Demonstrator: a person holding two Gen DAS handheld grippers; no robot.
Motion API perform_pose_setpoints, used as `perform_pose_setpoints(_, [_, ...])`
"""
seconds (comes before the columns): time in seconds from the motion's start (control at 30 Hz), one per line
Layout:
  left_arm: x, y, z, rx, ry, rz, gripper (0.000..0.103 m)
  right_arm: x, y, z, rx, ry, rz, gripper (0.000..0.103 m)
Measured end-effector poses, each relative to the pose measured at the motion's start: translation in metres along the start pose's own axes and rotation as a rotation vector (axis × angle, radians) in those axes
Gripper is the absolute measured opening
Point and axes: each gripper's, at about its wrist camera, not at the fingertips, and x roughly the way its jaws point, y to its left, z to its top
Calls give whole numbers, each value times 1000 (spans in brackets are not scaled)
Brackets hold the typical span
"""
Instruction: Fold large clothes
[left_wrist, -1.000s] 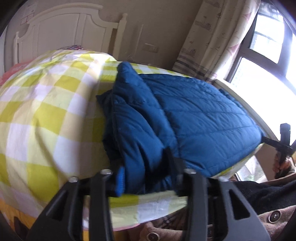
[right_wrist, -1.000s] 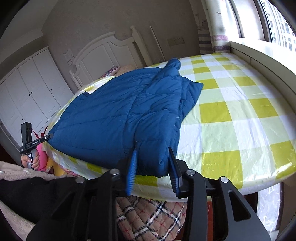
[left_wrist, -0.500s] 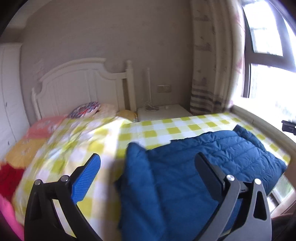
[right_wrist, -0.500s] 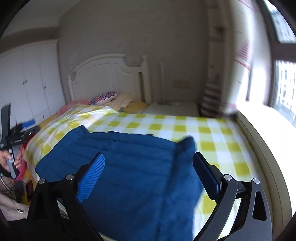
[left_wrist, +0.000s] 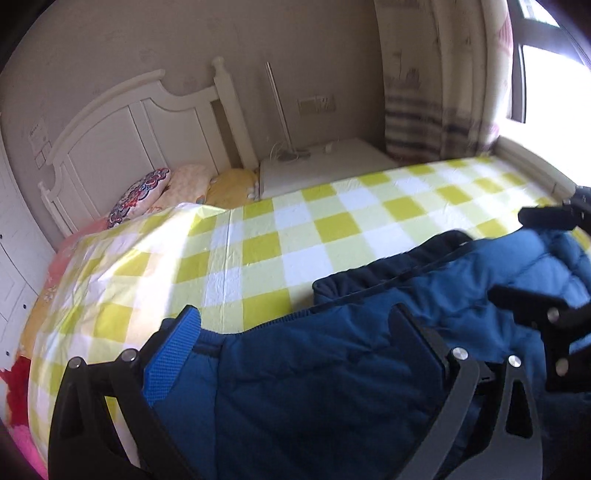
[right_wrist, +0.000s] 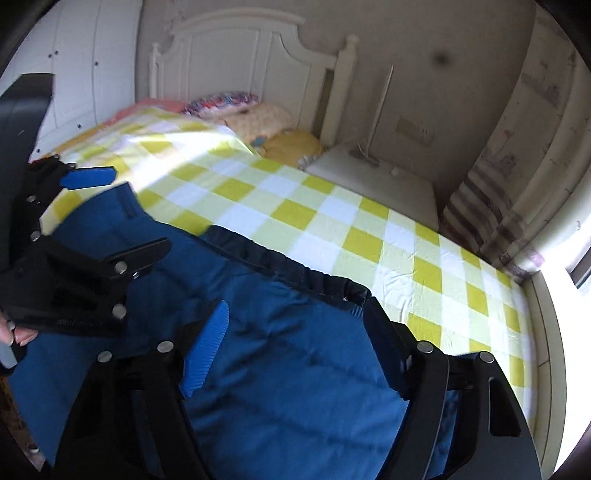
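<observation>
The left tongs (left_wrist: 295, 332) are spread wide with nothing pinched between them, hanging just above the blue jacket (left_wrist: 332, 387), which lies under and in front of both fingers. The right tongs (right_wrist: 295, 328) are spread the same way over the jacket, whose dark ribbed hem (right_wrist: 295, 273) runs just beyond their fingertips. Whether either pair touches the cloth is hard to tell through the blur. Each pair shows in the other's view: the right ones at the right edge of the left view, the left ones at the left edge of the right view.

The jacket rests on a bed covered with a yellow-and-white checked sheet (left_wrist: 295, 236), which stretches away ahead of the tongs. Past it, pillows (left_wrist: 177, 184) lie against a white headboard (left_wrist: 122, 122). To the right of the headboard stands a white nightstand (left_wrist: 325, 162), with a wall socket (left_wrist: 317, 105) above it. A striped curtain (left_wrist: 432, 110) hangs further right, beside a bright window (left_wrist: 546, 85). White wardrobe doors (right_wrist: 85, 74) stand far left.
</observation>
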Motion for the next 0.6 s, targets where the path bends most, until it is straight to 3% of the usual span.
perform_pose_setpoints(0.13, [39, -3, -11, 16, 95, 7, 101, 47, -3, -15, -1, 83, -35, 71])
perform_pose_setpoints(0.23, [63, 6, -19, -51, 170, -70, 101, 59, -8, -22, 41, 84, -4, 73])
perform_pose_setpoints(0.47, [70, 11, -27, -98, 161, -116, 101, 57, -12, -22, 55, 86, -6, 75])
perform_pose_setpoints(0.6, [71, 11, -28, -97, 160, -115, 101, 41, -54, -19, 122, 56, -140, 78])
